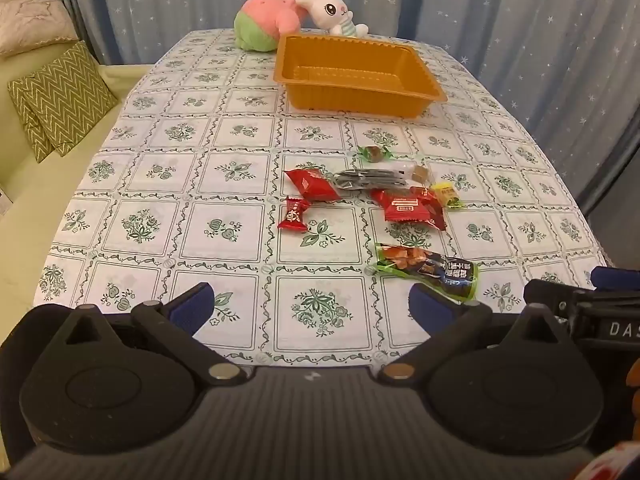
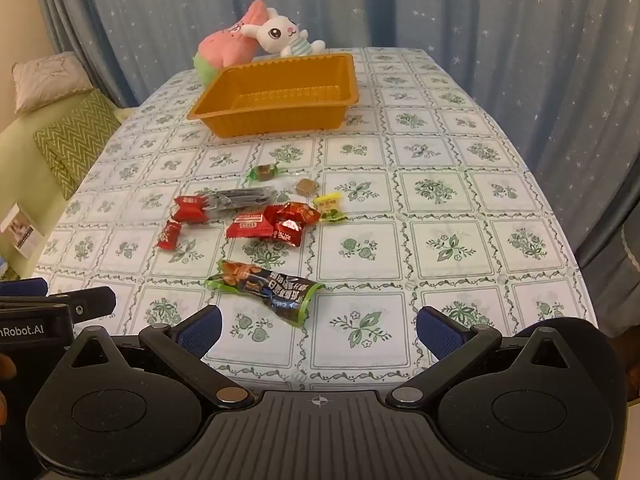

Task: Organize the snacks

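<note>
An empty orange tray (image 1: 420,84) (image 2: 208,106) stands at the far middle of the table. Several snacks lie in a loose group nearer me: red packets (image 1: 310,184) (image 2: 250,226), a small red candy (image 1: 294,216) (image 2: 169,235), a dark grey packet (image 1: 368,179) (image 2: 240,198), a green-wrapped candy (image 1: 374,153) (image 2: 263,172), a yellow candy (image 1: 448,194) (image 2: 330,206), and a green-and-black packet (image 1: 428,268) (image 2: 268,286) closest. My left gripper (image 1: 310,304) is open and empty above the near table. My right gripper (image 2: 320,326) is open and empty, just right of the green-and-black packet.
Two plush toys, pink (image 1: 272,16) (image 2: 228,46) and a white rabbit (image 1: 334,12) (image 2: 282,36), sit behind the tray. A sofa with green cushions (image 1: 60,96) (image 2: 72,140) is left of the table. Blue starred curtains (image 1: 520,12) hang behind.
</note>
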Demonstrator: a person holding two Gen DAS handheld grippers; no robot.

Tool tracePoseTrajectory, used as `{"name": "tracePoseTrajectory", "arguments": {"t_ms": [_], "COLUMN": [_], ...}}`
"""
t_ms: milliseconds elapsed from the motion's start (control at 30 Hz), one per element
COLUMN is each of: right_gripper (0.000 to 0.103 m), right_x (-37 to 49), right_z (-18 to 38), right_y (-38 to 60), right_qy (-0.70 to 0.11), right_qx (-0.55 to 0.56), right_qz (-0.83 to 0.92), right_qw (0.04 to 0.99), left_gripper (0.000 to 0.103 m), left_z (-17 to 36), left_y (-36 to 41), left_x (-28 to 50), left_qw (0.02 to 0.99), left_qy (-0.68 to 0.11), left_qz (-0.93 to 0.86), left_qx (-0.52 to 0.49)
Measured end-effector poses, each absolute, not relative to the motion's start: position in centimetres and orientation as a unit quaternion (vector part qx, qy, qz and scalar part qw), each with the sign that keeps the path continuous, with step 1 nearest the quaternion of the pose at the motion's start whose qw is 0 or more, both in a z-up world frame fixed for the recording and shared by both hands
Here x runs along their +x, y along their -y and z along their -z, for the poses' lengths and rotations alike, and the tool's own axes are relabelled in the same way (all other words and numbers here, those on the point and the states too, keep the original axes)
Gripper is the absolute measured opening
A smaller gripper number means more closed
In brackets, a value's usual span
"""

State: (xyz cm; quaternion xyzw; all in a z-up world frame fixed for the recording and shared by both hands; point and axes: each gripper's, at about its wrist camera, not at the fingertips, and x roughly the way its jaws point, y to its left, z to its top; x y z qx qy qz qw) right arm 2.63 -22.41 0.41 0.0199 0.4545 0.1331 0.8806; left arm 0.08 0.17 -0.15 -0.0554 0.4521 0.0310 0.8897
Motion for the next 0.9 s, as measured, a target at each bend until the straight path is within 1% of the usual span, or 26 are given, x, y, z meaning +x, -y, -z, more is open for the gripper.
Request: {"name": "tracePoseTrajectory", "arguments": {"t_ms": [900], "right_gripper": [0.103], "right_x": [2.69], "right_z": [-0.43], "right_y": [22.80], "right_qy": [-0.452], "right_qx": [0.025], "right_qz": [-0.130], "right_qw": [0.882], "left_gripper": [0.103], "left_z": [-0.08], "left_y": [0.75], "left_x": [-0.01], "left_qw": [0.896], "left_qy": [-0.441], "left_qz": [-0.015], "left_qx": [-0.054]}}
